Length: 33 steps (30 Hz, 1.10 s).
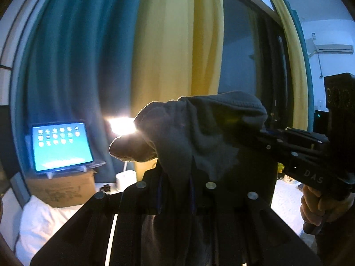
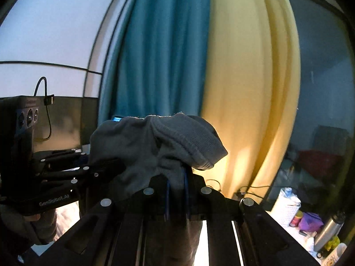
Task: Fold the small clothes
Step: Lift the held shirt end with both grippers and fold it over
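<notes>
Before teal-and-yellow curtains, both grippers' fingers pinch a grey sock.

The left tool and right tool were held raised and roughly level, jaws nearly closed, each gripped from below by a hand

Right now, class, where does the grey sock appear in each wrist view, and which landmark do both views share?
Left wrist view: the grey sock sits centre, draped over the left claw, with the right claw pinching its right edge.
Right wrist view: the sock sits centre, bunched above the right claw, with the left claw at its left.
Shared landmark: the yellow curtain.
</notes>
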Each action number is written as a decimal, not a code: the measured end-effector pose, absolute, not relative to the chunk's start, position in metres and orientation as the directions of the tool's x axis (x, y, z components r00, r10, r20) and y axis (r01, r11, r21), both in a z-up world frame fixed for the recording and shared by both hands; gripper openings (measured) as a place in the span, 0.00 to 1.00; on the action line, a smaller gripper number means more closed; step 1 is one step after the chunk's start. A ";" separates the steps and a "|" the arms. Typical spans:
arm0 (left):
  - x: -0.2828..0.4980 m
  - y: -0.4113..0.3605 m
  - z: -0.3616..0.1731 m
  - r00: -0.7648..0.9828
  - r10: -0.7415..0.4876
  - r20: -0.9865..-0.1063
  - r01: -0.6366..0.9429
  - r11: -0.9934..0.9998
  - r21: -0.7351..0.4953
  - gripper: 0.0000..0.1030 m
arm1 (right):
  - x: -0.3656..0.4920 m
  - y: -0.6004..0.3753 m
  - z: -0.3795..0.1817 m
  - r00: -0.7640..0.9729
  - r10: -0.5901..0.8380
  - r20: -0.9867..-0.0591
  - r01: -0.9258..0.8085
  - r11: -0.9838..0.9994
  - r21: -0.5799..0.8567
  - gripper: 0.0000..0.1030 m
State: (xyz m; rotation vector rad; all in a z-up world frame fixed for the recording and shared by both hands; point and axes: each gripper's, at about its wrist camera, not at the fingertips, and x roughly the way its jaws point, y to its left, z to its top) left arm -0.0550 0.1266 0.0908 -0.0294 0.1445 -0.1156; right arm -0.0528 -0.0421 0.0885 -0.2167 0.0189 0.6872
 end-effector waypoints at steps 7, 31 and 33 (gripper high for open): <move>-0.091 0.156 0.082 0.988 -0.064 -0.137 0.057 0.997 -0.059 0.16 | -0.082 -0.018 0.088 0.727 0.683 -0.067 -0.682 0.707 -0.187 0.10; -0.067 0.211 0.026 0.954 0.007 -0.300 -0.040 0.994 -0.104 0.16 | -0.048 0.071 0.036 0.672 0.697 -0.250 -0.739 0.654 -0.161 0.10; -0.056 0.215 0.020 0.948 -0.002 -0.319 -0.036 0.993 -0.111 0.16 | -0.039 0.073 0.033 0.672 0.690 -0.268 -0.737 0.659 -0.150 0.10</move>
